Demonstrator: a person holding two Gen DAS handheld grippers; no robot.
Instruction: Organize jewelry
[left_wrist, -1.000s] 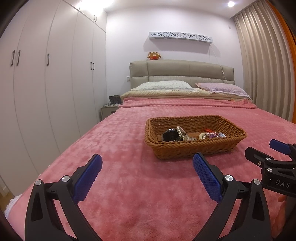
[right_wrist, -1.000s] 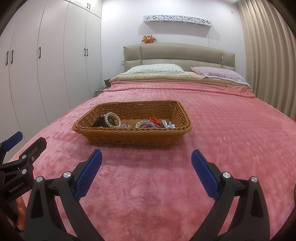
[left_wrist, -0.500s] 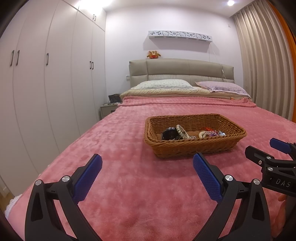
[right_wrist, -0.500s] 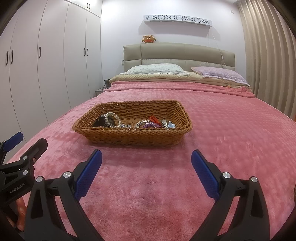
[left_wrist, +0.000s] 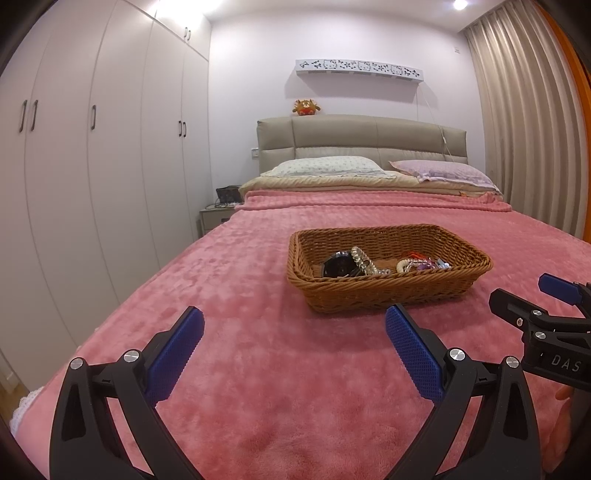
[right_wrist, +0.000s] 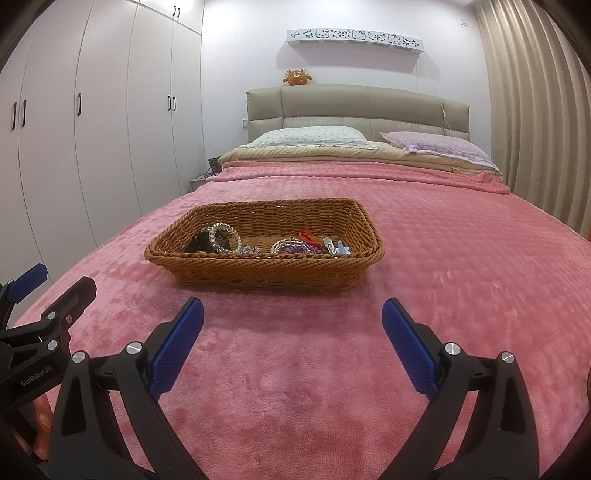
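Note:
A brown wicker basket (left_wrist: 388, 295) (right_wrist: 266, 275) sits on the pink bed blanket. In it lie a black watch (left_wrist: 337, 265), a clear bead bracelet (right_wrist: 223, 236), a pearly bracelet (right_wrist: 290, 243), an orange piece (right_wrist: 308, 236) and hair clips (right_wrist: 334, 247). My left gripper (left_wrist: 295, 347) is open and empty, short of the basket's near left corner. My right gripper (right_wrist: 291, 338) is open and empty, just in front of the basket's near wall. Each gripper shows at the edge of the other's view.
The pink blanket (right_wrist: 461, 258) covers the bed. Two pillows (left_wrist: 325, 166) (left_wrist: 443, 171) and a padded headboard (left_wrist: 362, 136) are at the far end. White wardrobes (left_wrist: 110, 147) line the left, a nightstand (left_wrist: 214, 218) stands beside them, and curtains (left_wrist: 528, 129) hang on the right.
The left wrist view has tilted slightly, so the basket sits a little higher in it. The right gripper and the jewelry have not visibly moved. Both grippers stay open.

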